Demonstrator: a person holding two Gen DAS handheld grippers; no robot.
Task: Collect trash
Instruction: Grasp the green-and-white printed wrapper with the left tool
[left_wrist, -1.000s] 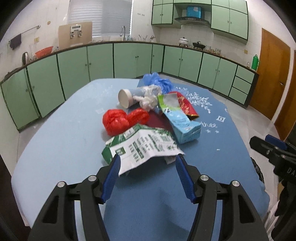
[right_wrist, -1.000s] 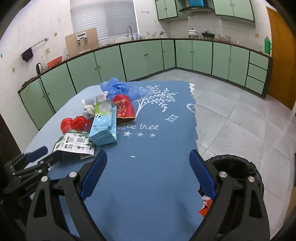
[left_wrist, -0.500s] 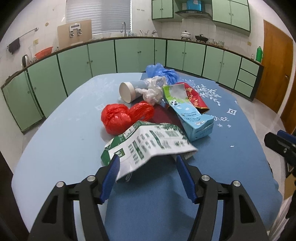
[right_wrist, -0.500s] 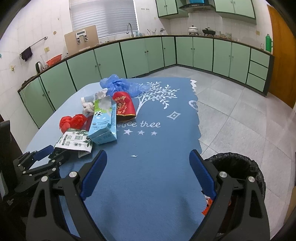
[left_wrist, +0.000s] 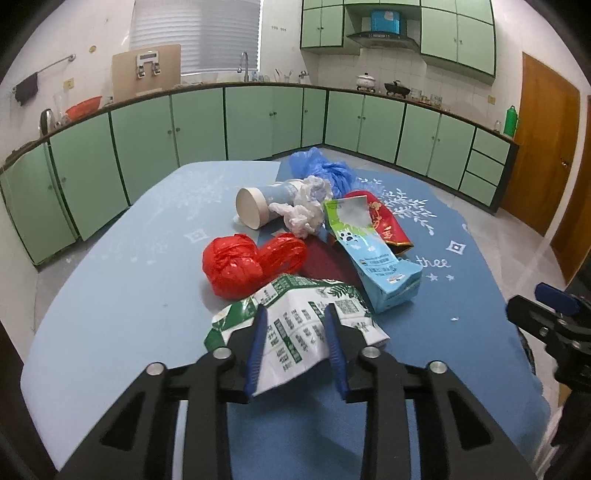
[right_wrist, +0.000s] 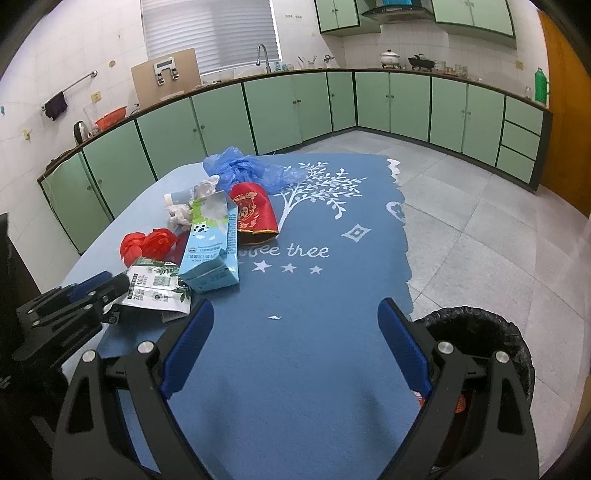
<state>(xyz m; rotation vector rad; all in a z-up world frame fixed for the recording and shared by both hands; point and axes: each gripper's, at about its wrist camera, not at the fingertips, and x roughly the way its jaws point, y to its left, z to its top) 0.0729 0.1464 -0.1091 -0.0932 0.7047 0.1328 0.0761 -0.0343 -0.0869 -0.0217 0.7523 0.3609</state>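
A heap of rubbish lies on a table (left_wrist: 110, 295) covered in soft blue cloth printed with a white tree. Nearest the left gripper (left_wrist: 295, 325) is a flattened green-and-white carton (left_wrist: 295, 317), glossy and creased, its near edge lifted off the cloth. The left gripper's blue-padded jaws have just been closing and now stand on either side of this carton's near end, pressing its crumpled middle between them. Just behind the carton sits a crinkled red plastic bag (left_wrist: 236, 266), knotted into two lumps, and to its right a light blue milk box (left_wrist: 376, 266) with a torn-open top lies on its side. Farther back lie a white paper cup (left_wrist: 255, 206) on its side, a wad of white tissue (left_wrist: 303, 210), a shiny red foil pouch (left_wrist: 388, 221) and a loose blue plastic bag (left_wrist: 325, 171). The right gripper (right_wrist: 295, 332) hovers over bare cloth with its jaws spread wide and nothing between them. A black-lined bin (right_wrist: 480, 339) stands on the tiled floor beside the table's right edge.
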